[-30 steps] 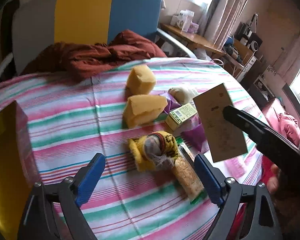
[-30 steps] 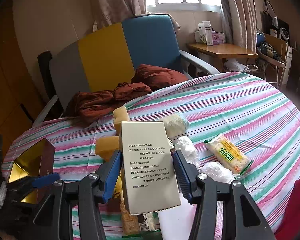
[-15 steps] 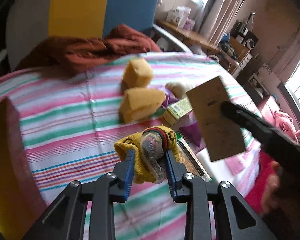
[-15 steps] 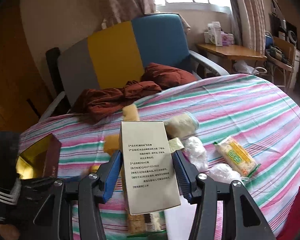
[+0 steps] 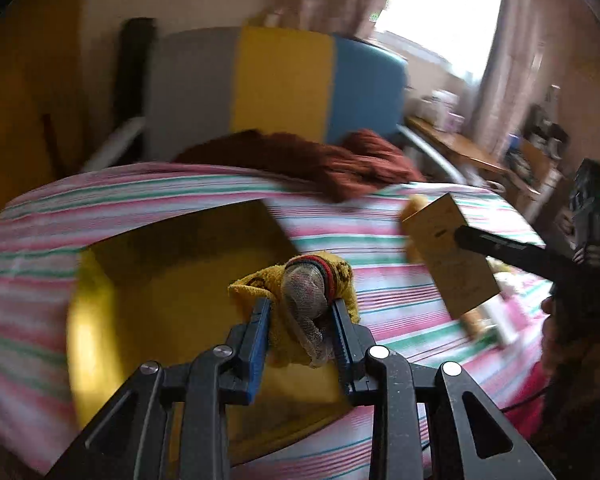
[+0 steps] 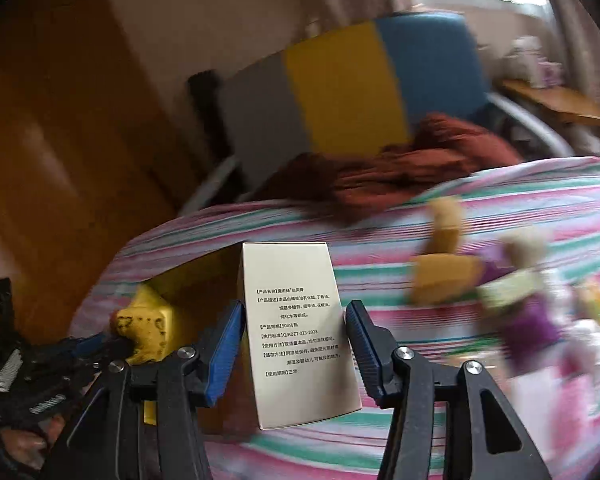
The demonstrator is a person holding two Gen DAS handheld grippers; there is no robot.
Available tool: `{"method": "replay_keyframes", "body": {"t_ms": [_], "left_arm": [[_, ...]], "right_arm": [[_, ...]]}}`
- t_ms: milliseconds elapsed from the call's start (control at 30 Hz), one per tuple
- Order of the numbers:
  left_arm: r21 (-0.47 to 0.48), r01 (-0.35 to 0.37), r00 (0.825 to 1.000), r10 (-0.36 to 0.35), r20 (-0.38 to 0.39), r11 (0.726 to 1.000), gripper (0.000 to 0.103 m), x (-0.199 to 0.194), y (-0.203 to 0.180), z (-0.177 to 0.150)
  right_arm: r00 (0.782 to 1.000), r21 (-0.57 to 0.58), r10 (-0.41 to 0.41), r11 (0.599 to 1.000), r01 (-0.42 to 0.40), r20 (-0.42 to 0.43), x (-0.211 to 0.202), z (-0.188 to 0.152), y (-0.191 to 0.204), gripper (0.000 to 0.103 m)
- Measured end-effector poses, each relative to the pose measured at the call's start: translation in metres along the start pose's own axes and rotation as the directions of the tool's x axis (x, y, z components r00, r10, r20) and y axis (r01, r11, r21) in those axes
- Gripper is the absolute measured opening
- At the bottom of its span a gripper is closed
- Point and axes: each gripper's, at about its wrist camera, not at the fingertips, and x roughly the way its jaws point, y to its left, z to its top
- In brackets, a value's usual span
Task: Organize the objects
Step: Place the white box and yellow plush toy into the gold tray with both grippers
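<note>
Your work surface is a table under a pink, green and white striped cloth. On it sits an open box with a gold-yellow inside. A rust-red garment drapes over its far edge. Yellow sponge blocks and blurred purple and white packets lie rightward.

Lived-in home: armchair, curtained window, striped tablecloth.

A pale rectangular printed cardboard carton is clamped upright by the black right gripper with blue pads. At nine o'clock, a yellow knitted bundle is seen, above the striped tablecloth.
</note>
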Motion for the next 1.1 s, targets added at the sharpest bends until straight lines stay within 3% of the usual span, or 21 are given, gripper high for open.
{"method": "replay_keyframes", "body": {"t_ms": [200, 267, 333, 467, 667, 1100], "left_arm": [[-0.105, -0.168, 0.986, 0.166, -0.025, 0.980, 0.036, -0.021, 0.071, -0.040], [-0.149, -0.205, 0.979, 0.202, -0.039, 0.967, 0.053, -0.023, 0.089, -0.053], [-0.190, -0.231, 0.973, 0.227, -0.043, 0.954, 0.063, -0.027, 0.104, -0.063], [-0.229, -0.244, 0.969, 0.247, -0.014, 0.942, 0.069, -0.040, 0.114, -0.071], [-0.256, -0.287, 0.948, 0.311, 0.060, 0.923, 0.086, -0.056, 0.113, -0.062], [-0.206, -0.349, 0.921, 0.376, 0.107, 0.914, 0.093, -0.069, 0.089, -0.057]], "right_arm": [[0.983, 0.003, 0.136, 0.991, -0.136, -0.122, 0.066, -0.005, 0.079, 0.055], [0.971, 0.023, 0.177, 0.984, -0.176, -0.158, 0.087, -0.006, 0.101, 0.057], [0.958, 0.026, 0.214, 0.977, -0.213, -0.192, 0.104, -0.008, 0.121, 0.060], [0.950, -0.011, 0.211, 0.976, -0.219, -0.230, 0.116, -0.019, 0.146, 0.061], [0.968, -0.128, 0.103, 0.983, -0.135, -0.228, 0.102, -0.040, 0.149, 0.061], [0.992, -0.307, -0.080, 0.951, 0.045, -0.101, 0.066, -0.071, 0.154, 0.068]]}}
